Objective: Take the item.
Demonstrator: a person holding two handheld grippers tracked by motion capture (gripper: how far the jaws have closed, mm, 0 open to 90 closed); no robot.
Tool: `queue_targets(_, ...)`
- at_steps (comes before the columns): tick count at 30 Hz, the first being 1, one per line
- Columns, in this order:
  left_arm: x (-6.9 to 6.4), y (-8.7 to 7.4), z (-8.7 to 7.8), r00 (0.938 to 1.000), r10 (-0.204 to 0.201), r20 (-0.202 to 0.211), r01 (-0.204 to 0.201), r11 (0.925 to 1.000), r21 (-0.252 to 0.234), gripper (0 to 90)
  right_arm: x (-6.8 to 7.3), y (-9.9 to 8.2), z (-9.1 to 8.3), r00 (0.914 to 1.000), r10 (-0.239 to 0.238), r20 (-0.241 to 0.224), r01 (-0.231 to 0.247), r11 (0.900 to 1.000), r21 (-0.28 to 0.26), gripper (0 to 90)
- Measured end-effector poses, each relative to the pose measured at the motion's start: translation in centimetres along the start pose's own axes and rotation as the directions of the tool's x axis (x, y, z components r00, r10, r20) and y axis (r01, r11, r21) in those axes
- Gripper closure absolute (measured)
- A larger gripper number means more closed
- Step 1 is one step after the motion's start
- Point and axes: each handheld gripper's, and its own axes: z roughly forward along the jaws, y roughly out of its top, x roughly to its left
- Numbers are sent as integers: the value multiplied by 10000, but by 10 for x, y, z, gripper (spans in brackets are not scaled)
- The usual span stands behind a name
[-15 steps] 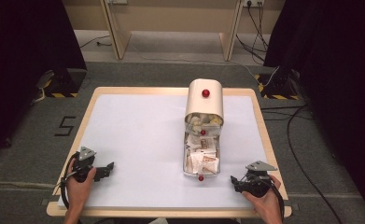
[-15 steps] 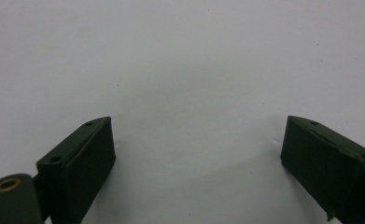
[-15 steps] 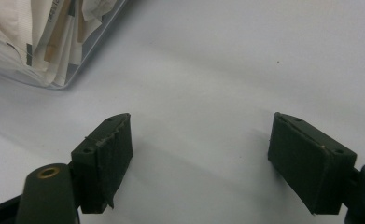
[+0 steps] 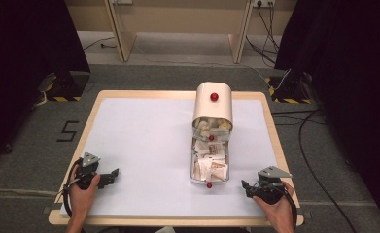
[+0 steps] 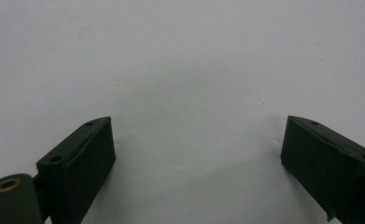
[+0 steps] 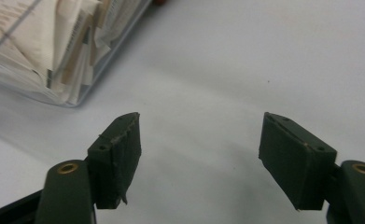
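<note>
Your left gripper sits near the table's front left corner, held in your left hand, its jaws spread wide over bare white surface with nothing between them; the left gripper view shows the same gap above plain tabletop. Your right gripper rests near the front right corner in your right hand, jaws likewise parted and empty.

Between the two, but much closer to your right gripper, lies a clear tray packed with paper sachets, running away from you toward a cream rounded cover that sits over its far end. A red knob tops the cover, and another red knob marks the tray's near end, just beside and left of your right gripper's tips. In the right gripper view the tray's corner shows up and to the left of the jaws, apart from them. Pale lumps under the cover's edge may be more packets; the view is too coarse to tell.
</note>
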Motion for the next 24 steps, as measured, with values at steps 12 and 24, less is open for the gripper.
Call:
queue_targets(12, 0, 0, 0, 10000, 1, 2, -1, 10000, 2, 90, 10, 14, -17, 9984, -321, -475, 277, 9955, -905, 422)
queue_targets(24, 0, 0, 0, 10000, 0, 0, 0, 10000, 1, 90, 33, 30, -32, 9860, -1128, -1224, 924, 9826, -1610, 501)
